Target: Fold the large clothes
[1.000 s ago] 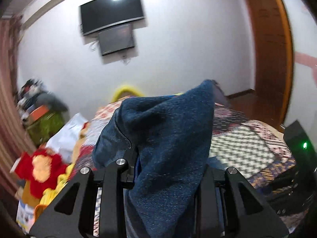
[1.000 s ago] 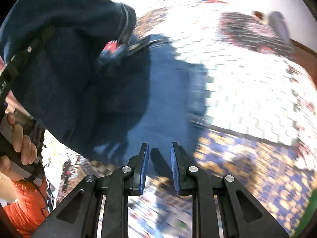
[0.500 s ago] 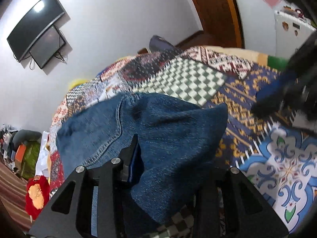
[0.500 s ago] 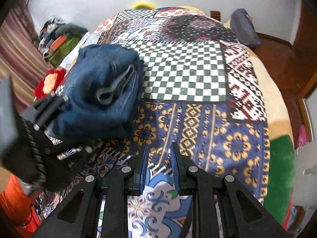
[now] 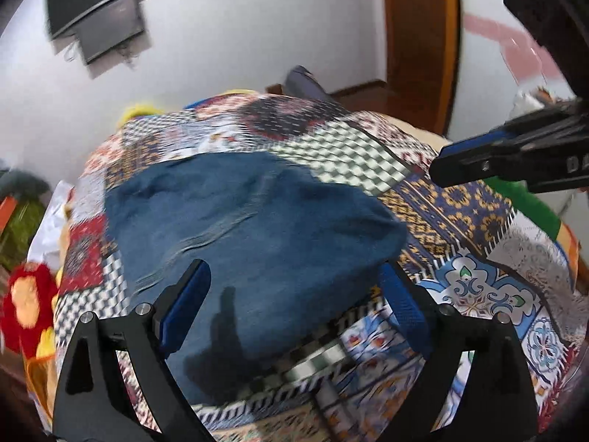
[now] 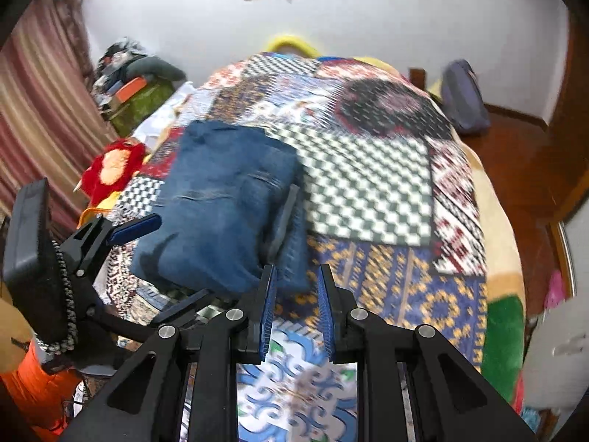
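Observation:
Folded blue jeans [image 5: 250, 228] lie on the patchwork bedspread [image 5: 478, 294], also seen in the right wrist view [image 6: 224, 202]. My left gripper [image 5: 294, 287] is open, its fingers spread wide just above the near edge of the jeans, holding nothing. It also shows in the right wrist view [image 6: 158, 258] at the left. My right gripper [image 6: 294, 294] is open with a narrow gap and empty, just right of the jeans' near corner. It shows in the left wrist view [image 5: 478, 158] at the upper right.
A red and yellow plush toy [image 6: 110, 169] and a clutter pile [image 6: 136, 81] sit left of the bed. A dark bag [image 6: 464, 95] lies on the wooden floor at the far right. A TV [image 5: 99, 18] hangs on the wall.
My left gripper opened and let go of the jeans, which now lie flat and folded on the bed. My right gripper stayed narrowly open, close beside the jeans.

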`<action>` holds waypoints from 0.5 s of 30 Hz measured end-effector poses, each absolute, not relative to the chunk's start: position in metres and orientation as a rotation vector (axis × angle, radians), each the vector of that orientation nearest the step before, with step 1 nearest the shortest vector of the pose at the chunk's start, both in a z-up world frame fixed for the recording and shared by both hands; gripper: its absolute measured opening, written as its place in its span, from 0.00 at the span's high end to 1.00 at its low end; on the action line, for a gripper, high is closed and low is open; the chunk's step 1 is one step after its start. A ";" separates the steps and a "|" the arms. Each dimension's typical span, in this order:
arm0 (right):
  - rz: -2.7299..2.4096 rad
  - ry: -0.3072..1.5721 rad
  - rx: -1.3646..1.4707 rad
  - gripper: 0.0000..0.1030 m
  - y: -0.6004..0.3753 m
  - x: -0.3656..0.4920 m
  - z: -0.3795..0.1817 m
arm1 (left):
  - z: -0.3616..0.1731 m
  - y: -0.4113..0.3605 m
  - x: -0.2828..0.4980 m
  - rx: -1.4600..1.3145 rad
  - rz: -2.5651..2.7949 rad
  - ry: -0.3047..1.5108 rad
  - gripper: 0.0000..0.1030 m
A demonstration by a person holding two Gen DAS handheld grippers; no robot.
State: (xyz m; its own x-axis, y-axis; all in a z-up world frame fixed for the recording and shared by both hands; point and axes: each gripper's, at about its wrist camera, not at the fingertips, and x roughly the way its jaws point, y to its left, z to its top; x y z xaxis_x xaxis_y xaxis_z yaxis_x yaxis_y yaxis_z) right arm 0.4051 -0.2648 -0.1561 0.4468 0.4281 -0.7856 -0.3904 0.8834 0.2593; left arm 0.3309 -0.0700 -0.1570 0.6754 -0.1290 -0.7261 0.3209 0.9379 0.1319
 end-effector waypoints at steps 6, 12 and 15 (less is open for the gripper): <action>0.581 0.955 -0.035 0.83 -0.216 0.414 -0.150 | -0.138 -0.007 0.322 0.148 -0.131 0.760 0.04; 0.589 0.984 -0.162 0.83 -0.175 0.430 -0.177 | -0.163 0.053 0.339 -0.023 -0.030 0.864 0.04; 0.526 0.981 -0.288 0.83 -0.166 0.437 -0.202 | -0.190 0.067 0.346 -0.092 -0.029 0.952 0.04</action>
